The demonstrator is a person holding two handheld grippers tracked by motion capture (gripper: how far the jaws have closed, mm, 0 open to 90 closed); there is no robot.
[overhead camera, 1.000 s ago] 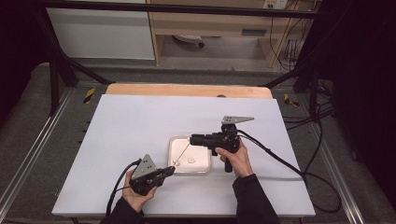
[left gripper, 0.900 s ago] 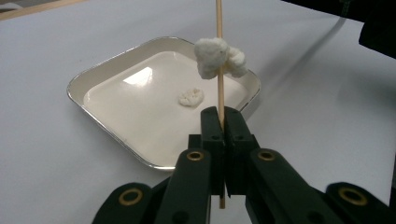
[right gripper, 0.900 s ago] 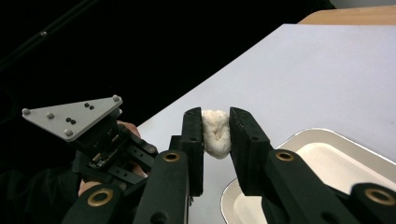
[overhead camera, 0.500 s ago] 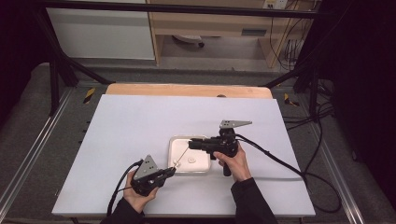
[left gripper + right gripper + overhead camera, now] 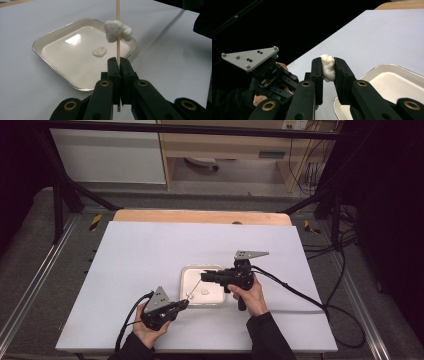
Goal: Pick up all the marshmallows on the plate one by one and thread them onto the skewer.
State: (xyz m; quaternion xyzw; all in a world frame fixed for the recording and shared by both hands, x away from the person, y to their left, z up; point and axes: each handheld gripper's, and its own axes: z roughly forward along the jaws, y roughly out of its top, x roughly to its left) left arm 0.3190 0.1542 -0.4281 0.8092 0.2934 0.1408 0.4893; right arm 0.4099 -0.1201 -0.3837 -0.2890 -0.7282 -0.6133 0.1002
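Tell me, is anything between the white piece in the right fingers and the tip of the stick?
Nothing visible blocks it. The right gripper pinches a white piece above the tray. The left gripper holds the stick upright, with two pieces already threaded lower down, below its tip.

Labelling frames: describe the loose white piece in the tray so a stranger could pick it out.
On the white table, find the shallow square metal tray in front of the person. The loose white piece lies flat on the tray's floor, alone. Unlike the white lump threaded on the wooden skewer, nothing pierces or grips it.
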